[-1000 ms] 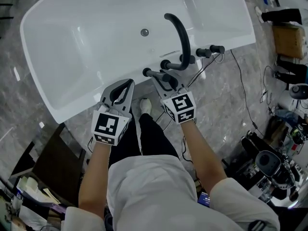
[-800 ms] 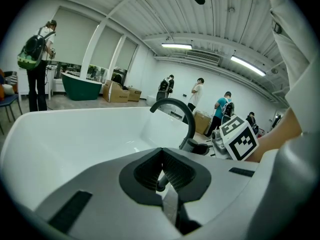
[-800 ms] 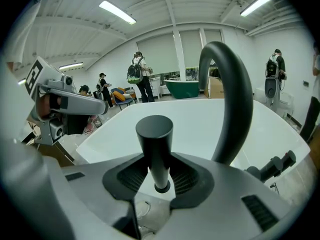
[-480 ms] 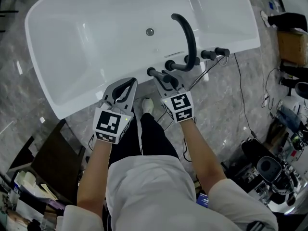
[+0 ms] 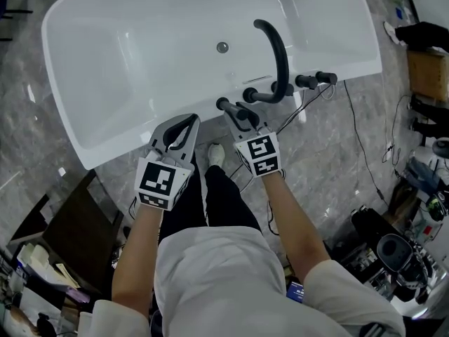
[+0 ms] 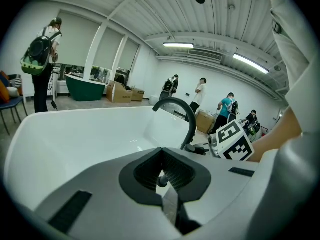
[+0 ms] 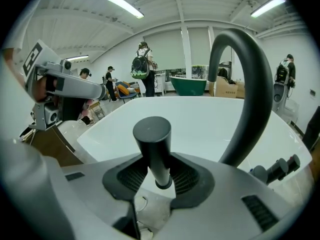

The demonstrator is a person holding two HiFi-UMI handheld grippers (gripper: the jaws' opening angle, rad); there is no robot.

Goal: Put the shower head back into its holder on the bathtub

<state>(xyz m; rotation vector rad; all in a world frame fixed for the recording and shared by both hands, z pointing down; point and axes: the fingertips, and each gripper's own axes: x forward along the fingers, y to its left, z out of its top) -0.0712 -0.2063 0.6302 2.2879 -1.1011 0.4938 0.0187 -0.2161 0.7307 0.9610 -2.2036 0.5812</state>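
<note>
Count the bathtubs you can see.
2: the white bathtub close by, and a green bathtub far back in the room. Others may be hidden.

left claw: jaws together, empty | right claw: clamped on shower head | both forearms extended

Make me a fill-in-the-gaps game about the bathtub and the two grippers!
The bathtub is ___.
The curved tap over it is ___.
The shower head stands between the jaws of the gripper in the person's ___ hand.
The left gripper holds ___.
Missing words: white; black; right; nothing.
</note>
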